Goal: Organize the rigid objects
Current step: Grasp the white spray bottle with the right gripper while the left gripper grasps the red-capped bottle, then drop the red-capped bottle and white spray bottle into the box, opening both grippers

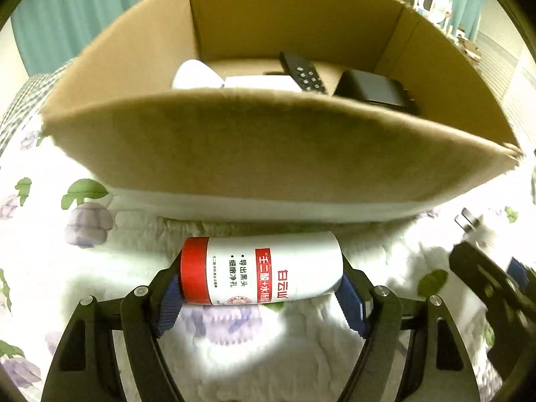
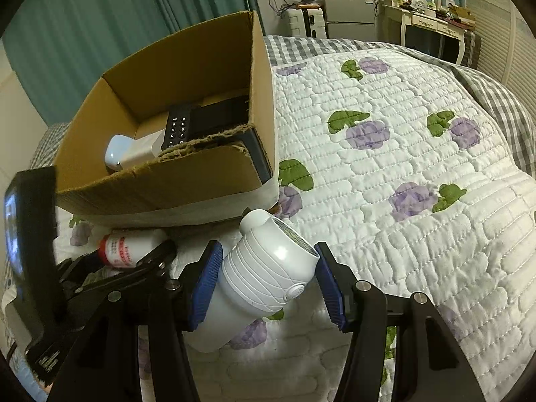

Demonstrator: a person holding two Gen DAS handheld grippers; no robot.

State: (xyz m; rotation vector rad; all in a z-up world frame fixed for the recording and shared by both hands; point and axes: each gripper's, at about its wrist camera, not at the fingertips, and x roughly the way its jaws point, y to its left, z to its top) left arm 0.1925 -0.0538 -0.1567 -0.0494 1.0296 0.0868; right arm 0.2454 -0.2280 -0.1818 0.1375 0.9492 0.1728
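Observation:
A white tube with a red cap (image 1: pixel 264 271) lies on its side on the flowered quilt, just in front of the cardboard box (image 1: pixel 268 154). My left gripper (image 1: pixel 261 284) spans it lengthwise, a blue pad touching each end. In the right wrist view the tube (image 2: pixel 124 244) and the left gripper's fingers (image 2: pixel 150 261) show at lower left, below the box (image 2: pixel 160 184). My right gripper (image 2: pixel 268 278) is shut on a white ribbed container (image 2: pixel 264 274), held tilted above the quilt. Inside the box lie a black remote (image 2: pixel 177 127), a white rounded device (image 2: pixel 124 150) and a black case (image 1: pixel 375 92).
The quilt (image 2: pixel 402 167) spreads wide to the right of the box, with a grey checked cover (image 2: pixel 495 100) at its edges. Teal curtains (image 2: pixel 83 16) hang behind the box. A small fridge (image 2: pixel 348 13) and a white dresser (image 2: pixel 432 30) stand at the far wall.

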